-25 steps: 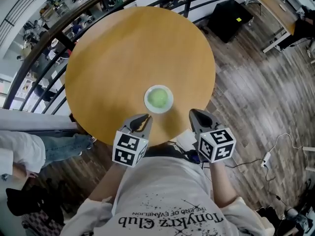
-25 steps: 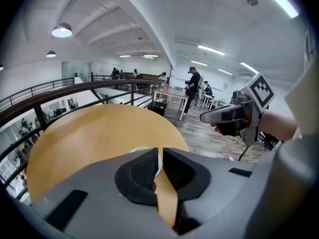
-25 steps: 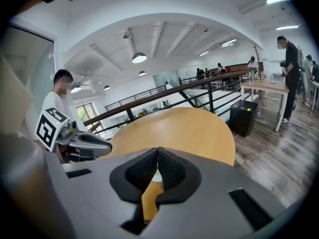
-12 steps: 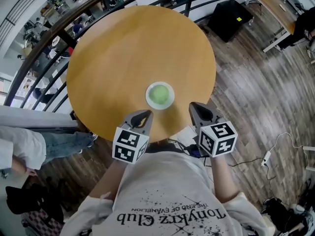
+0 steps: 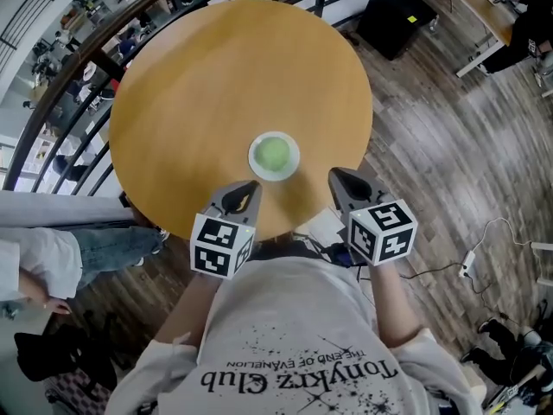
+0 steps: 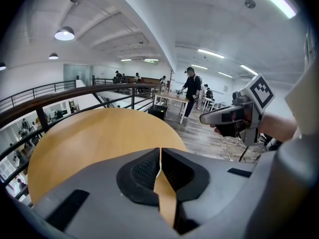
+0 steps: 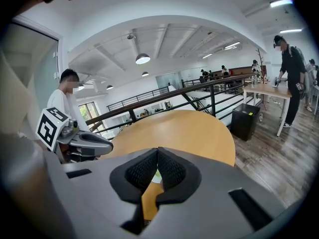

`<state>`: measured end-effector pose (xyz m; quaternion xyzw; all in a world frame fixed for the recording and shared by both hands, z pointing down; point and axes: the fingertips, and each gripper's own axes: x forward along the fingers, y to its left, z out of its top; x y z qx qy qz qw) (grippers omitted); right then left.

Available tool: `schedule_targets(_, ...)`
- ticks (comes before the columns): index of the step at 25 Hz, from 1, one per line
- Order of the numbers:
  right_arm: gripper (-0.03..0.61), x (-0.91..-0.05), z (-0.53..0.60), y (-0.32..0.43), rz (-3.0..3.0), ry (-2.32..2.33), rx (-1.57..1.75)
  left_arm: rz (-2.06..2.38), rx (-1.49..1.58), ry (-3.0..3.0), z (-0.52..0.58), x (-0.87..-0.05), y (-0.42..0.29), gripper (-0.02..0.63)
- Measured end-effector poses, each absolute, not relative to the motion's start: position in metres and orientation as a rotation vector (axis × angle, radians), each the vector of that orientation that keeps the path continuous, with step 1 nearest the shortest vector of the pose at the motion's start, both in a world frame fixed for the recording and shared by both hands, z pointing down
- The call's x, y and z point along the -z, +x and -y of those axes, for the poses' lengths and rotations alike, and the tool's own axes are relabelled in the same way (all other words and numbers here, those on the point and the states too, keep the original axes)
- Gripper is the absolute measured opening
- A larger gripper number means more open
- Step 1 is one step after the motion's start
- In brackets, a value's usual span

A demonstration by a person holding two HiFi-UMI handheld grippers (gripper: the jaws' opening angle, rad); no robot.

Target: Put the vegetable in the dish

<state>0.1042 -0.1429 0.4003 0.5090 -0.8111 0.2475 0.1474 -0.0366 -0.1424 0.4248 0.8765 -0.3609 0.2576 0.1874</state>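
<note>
A small white dish stands on the round wooden table, toward its near edge. A pale green vegetable lies in it. My left gripper hovers just short of the dish on its near left, jaws shut with nothing between them. My right gripper is at the table's near right edge, also shut and empty. In the left gripper view the closed gripper points over the table, with the right gripper beside it. In the right gripper view a sliver of the dish shows below the closed gripper.
A dark railing curves round the table's far side. A person in a white sleeve and jeans stands to the left. A black box and desks sit on the wood floor beyond, and a cable with a plug lies to the right.
The head view has shifted a little, so table and dish sit slightly higher and further left. Both grippers keep their places near the table's front edge.
</note>
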Motion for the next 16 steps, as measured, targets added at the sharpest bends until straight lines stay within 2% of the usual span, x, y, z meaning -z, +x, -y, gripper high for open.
schedule_targets(16,0.025,-0.411,0.147,0.1,2.314,1.483,-0.726,1.0,-0.732,2.459,0.146,-0.437,-0.045,0.032)
